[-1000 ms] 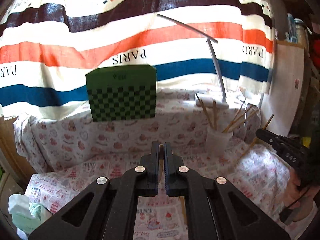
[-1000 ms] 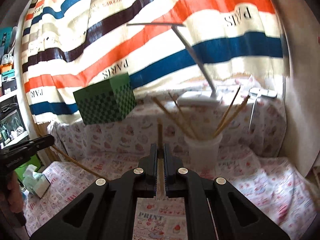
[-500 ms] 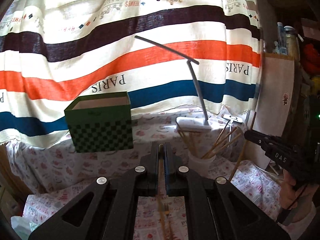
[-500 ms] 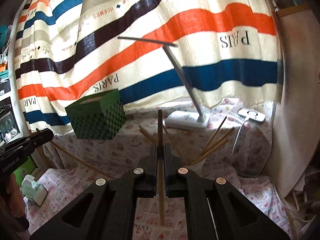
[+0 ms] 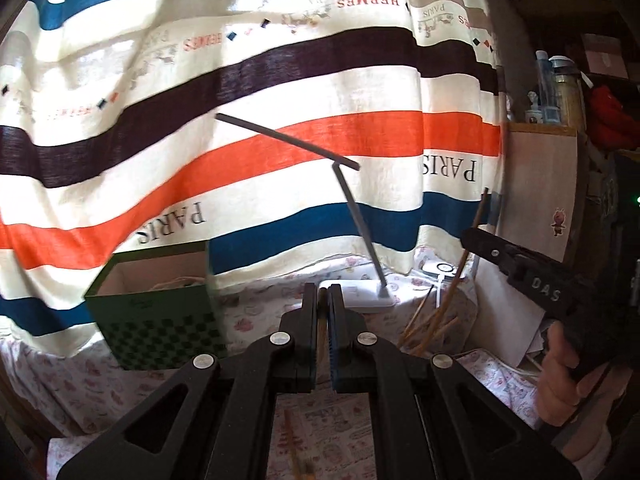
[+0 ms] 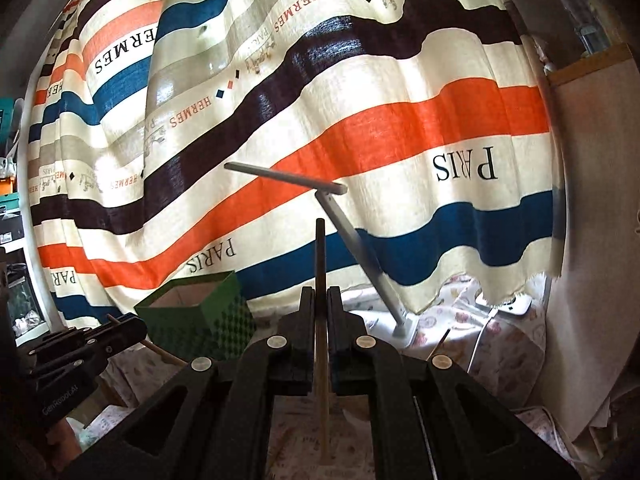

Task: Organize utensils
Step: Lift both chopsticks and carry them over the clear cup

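The left tool (image 5: pixel 320 300) is clenched on a wooden fork (image 5: pixel 298 446); the right tool (image 6: pixel 320 300) is clamped on a chopstick (image 6: pixel 320 256), both held well above the table (image 5: pixel 260 308). Each utensil is gripped at one narrow point only, so pivoting or slippage is judged likely, and a collision with the lamp (image 6: pixel 360 256) is possible.

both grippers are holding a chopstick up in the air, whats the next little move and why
Probably carry the right hand-held gripper toward the bunch of chopsticks beside the lamp base and lower its chopstick in. It is clamped upright and is lifted above the cloth-covered table. The left hand-held gripper grips another chopstick, which could follow.
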`<state>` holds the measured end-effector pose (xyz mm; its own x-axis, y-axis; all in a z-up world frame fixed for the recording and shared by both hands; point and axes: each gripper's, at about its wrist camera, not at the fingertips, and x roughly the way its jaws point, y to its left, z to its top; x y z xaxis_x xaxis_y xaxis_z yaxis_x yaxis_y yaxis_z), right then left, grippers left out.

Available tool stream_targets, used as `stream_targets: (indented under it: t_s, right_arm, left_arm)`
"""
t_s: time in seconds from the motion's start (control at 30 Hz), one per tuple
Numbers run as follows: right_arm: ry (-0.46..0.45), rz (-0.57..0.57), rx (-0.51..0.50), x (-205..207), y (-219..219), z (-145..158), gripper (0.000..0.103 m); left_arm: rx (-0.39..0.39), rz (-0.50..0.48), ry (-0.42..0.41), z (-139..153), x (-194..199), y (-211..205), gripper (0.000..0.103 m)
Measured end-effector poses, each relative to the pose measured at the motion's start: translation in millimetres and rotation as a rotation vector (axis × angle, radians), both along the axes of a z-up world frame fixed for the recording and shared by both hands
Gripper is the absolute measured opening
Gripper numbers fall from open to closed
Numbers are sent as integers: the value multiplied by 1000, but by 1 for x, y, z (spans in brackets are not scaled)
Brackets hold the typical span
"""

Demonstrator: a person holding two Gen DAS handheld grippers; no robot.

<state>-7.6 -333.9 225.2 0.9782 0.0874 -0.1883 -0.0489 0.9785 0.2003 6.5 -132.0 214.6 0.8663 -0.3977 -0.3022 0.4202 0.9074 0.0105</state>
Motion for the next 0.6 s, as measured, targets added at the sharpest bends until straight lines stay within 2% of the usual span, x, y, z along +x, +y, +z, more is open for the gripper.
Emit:
stream_targets:
  t_s: [0.2,0.37,0.5,0.6]
  right_arm:
    - [-43,-78,6,20,-20,-5,6]
    - [-8,-58,-1,47,-32,-19,6]
    - [28,-37,27,64,-40,-31,6]
    - [28,-46,28,70,-44,-36,6]
  left_arm:
    - [1,-44,-4,-1,13,-29,4]
    - [3,-101,13,-5,17,-51,4]
    - [-8,-109,7,-9,28,-65,4]
    - [-35,-101,32,-14,41,-70,4]
